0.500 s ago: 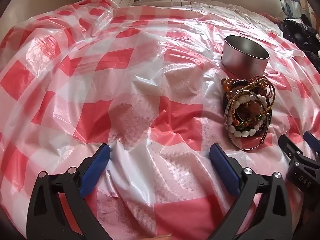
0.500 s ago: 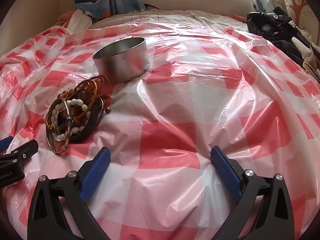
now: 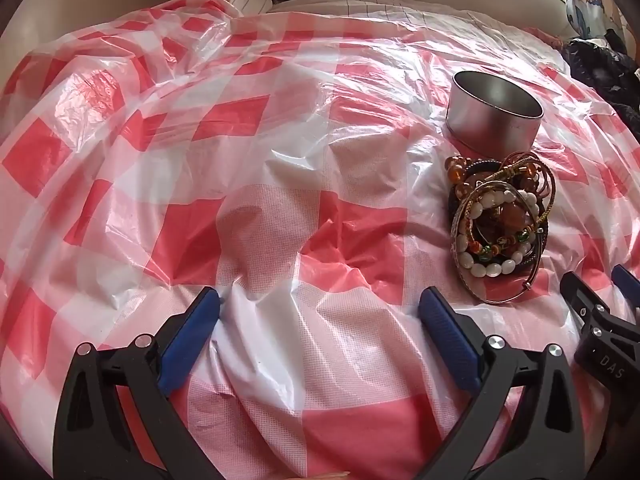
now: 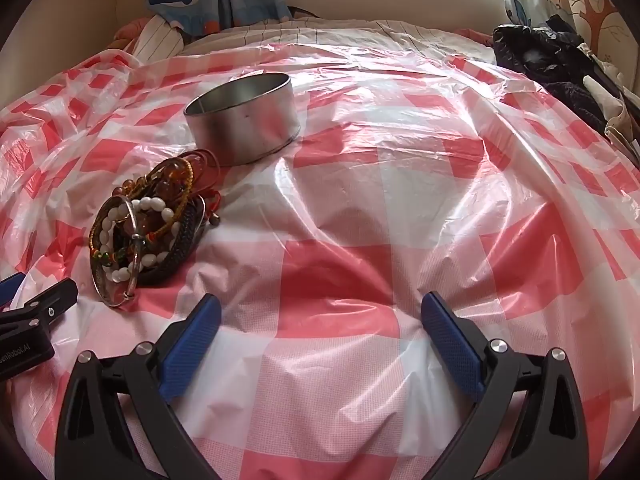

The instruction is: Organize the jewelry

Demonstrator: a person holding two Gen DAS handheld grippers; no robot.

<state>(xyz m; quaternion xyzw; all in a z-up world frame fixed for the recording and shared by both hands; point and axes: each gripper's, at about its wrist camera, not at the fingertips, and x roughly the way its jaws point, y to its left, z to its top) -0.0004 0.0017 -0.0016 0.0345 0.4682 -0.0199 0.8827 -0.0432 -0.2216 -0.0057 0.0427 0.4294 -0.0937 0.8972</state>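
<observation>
Nothing of note has shifted since the earlier frames: both tongs are held where they were, and the jewelry and tin lie unmoved.

Nearest, the left gripper (image 3: 319, 334) and the right gripper (image 4: 321, 340) are each spread fully wide, with nothing but checked plastic sheet (image 4: 360, 208) between the blue pads. Neither has hold of anything.

Between the 2 tools, slightly farther out, the bracelet pile (image 3: 502, 226) lies in 1 tangled heap on the sheet, apart from both. Just beyond it stands the open metal tin (image 4: 244, 120), apparently empty.

For the step judged to be in hand, 1 bracelet should be picked off the top. The outer silver bangle (image 4: 116, 280) is best approached across its rim, since loops beneath may snag and be dragged along. The slick sheet may slide.
</observation>
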